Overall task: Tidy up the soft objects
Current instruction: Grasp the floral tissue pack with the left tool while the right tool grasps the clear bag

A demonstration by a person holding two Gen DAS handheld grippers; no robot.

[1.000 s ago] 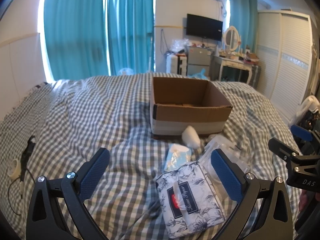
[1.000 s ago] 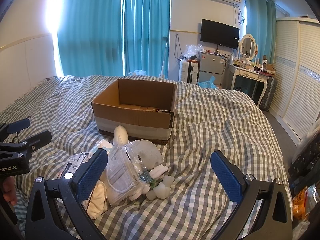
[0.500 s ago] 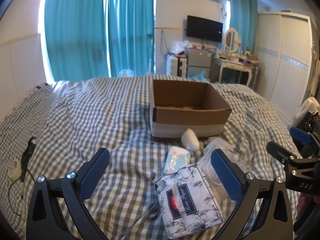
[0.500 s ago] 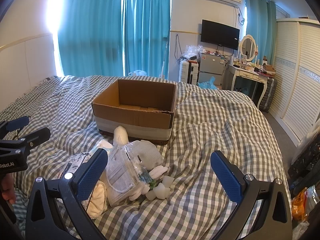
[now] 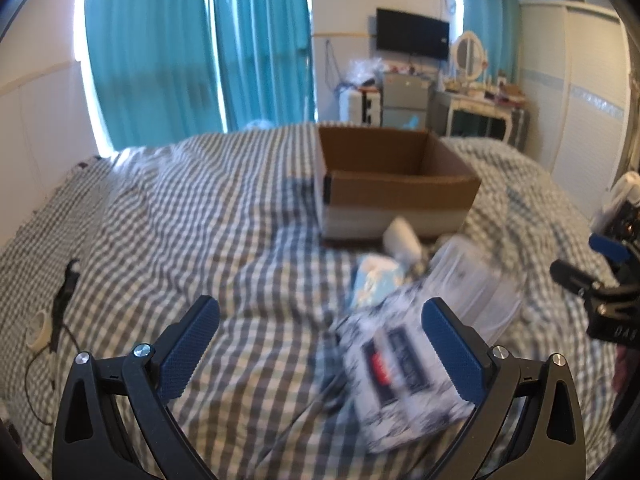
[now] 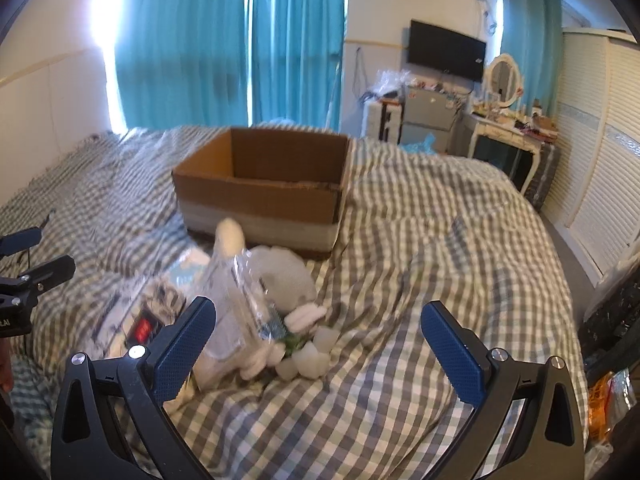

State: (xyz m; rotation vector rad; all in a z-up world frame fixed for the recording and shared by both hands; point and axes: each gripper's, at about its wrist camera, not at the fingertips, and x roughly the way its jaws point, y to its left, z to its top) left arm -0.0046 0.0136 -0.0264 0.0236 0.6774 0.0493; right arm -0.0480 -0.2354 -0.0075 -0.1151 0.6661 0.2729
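Hovering above a checked bedspread, the left gripper and the right gripper are both standing with jaws spread wide, holding nothing. A cardboard box is sitting open-topped in the middle of the bed, its inside showing only bare brown walls. Just in front of the box, a heap of soft things is lying on the cover: a floral tissue pack is resting nearest the left gripper, under its right finger, with a pale blue packet just beyond it and a clear plastic bag beside that. A white roll is leaning against the box's near wall. From the right wrist view, a grey plush is lying behind the bag, and small white pieces are clustering at the heap's near edge, between the right gripper's fingers but below them. Both views are blurring with motion. Teal curtains are hanging behind the bed, and a black cable is trailing across its left side.
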